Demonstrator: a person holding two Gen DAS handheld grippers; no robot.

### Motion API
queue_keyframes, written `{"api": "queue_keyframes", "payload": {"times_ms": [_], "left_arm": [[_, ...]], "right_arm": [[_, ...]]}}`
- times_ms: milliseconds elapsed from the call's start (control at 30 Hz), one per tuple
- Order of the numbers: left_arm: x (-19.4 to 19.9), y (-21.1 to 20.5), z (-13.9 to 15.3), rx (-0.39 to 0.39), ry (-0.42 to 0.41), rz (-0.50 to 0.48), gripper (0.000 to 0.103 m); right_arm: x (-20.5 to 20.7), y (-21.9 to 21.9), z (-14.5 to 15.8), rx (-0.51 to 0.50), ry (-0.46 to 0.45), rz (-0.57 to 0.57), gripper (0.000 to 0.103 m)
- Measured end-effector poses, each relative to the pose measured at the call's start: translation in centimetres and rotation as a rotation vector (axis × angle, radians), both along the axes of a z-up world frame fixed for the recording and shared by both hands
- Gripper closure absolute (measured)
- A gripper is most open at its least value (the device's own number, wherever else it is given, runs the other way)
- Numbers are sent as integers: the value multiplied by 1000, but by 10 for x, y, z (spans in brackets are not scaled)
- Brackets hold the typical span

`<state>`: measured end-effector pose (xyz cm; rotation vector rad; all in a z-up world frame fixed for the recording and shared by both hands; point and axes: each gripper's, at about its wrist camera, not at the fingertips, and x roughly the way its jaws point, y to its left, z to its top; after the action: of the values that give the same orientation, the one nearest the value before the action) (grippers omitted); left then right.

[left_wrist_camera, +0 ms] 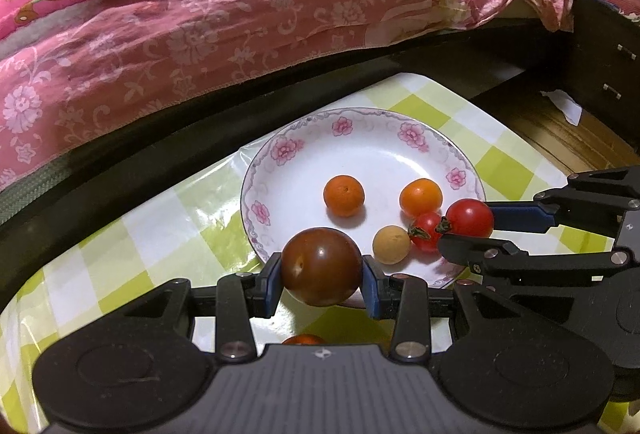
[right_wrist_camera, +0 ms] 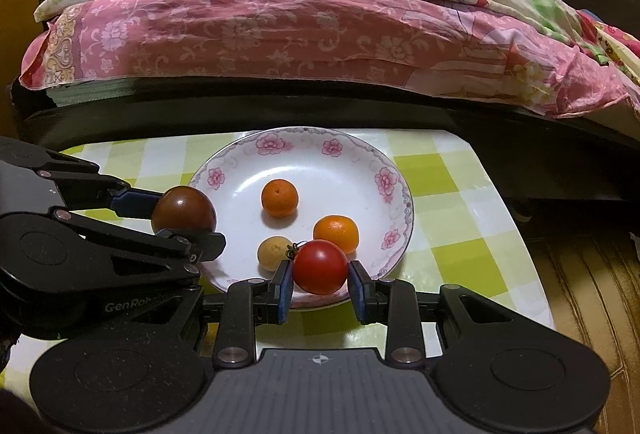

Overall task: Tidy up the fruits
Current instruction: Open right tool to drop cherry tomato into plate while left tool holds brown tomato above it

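— What's the setting?

— A bed (right_wrist_camera: pixel 280 33) with a pink flowered sheet fills the background, and in front of it is a small table (right_wrist_camera: pixel 452 201) under a green-and-white checked cover.

— Any containers?

— One white plate (right_wrist_camera: pixel 328 161) with pink flowers round its rim, on the table near the bed. Lying in it are two small oranges, one toward the middle (right_wrist_camera: pixel 279 197) and one nearer the right rim (right_wrist_camera: pixel 335 233), a pale tan round fruit (right_wrist_camera: pixel 273 253), and, seen from the left wrist camera, a small red tomato (left_wrist_camera: pixel 426 232) with its green stem end turned left.

— And the fruit being handled?

— Two tomatoes. The dark brown tomato (left_wrist_camera: pixel 321 266) hangs over the near left rim of the plate. It's round, so there is no clear long axis. The red tomato (right_wrist_camera: pixel 320 266) sits over the near edge of the plate, its stalk pointing up and left, toward the tan fruit.

— The jaws?

— The left gripper (left_wrist_camera: pixel 322 284) is clamped on the dark tomato, blue pads pressed to both its sides, the gap as wide as the fruit. The right gripper (right_wrist_camera: pixel 320 292) brackets the red tomato: the left pad meets it, while the right one shows a thin gap, so I cannot tell whether it is gripping or has let go.

— Anything else?

— A bit of another red fruit (left_wrist_camera: pixel 304 338) peeks out under the left gripper.
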<state>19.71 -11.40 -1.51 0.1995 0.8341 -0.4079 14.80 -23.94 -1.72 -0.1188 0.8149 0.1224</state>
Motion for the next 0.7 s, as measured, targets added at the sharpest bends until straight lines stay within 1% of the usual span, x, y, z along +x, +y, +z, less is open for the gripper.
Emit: {"api": "queue_keyframes", "payload": {"times_ms": [67,167,367,700], "left_arm": [[2,0,-3,2,5,1,57],[4,-2,-4,13,-9,-4,57],[13,-4,-6,-6,-2,1,57],[20,-3,-7,-8,-8,16,57]], "right_arm": [[2,0,-2,-1,3,-3,77],[5,0,-4,0,7,-8,76],[11,-3,-5,8,-5,-21,76],[16,-3,-7,15,-25,-19,75]]}}
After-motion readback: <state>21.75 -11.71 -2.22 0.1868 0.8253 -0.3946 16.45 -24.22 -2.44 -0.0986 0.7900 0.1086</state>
